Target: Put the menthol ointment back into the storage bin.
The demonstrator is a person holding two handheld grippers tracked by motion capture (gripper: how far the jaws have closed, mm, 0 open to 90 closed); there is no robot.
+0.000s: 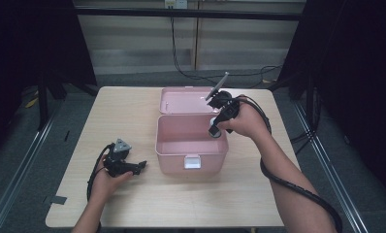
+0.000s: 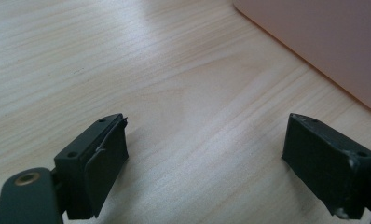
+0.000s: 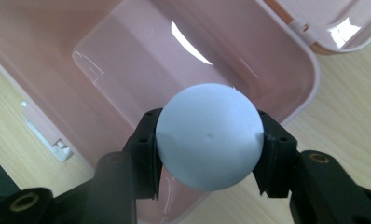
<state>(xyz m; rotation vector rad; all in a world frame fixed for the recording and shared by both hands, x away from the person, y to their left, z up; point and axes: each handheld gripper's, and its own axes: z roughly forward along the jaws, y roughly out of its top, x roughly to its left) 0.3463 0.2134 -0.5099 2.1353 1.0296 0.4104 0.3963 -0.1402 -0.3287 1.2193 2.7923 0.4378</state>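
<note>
A pink plastic box (image 1: 191, 156) stands open in the middle of the table, its lid (image 1: 186, 100) laid back behind it. My right gripper (image 1: 215, 131) hangs over the box's right rim, shut on a pale blue ball (image 1: 214, 122). In the right gripper view the ball (image 3: 209, 135) sits squeezed between both black pads, above the box's bare inside (image 3: 141, 65). My left gripper (image 1: 141, 166) rests low on the table left of the box. Its jaws stand wide apart in the left gripper view, with nothing but bare wood between its gripper (image 2: 204, 163) fingertips, and the box's wall (image 2: 323, 42) lies just ahead.
The wooden table (image 1: 133, 116) has open room on its left half and along the front edge. A white latch (image 1: 192, 161) sticks out from the box's front wall. Dark curtains and cables lie beyond the far edge.
</note>
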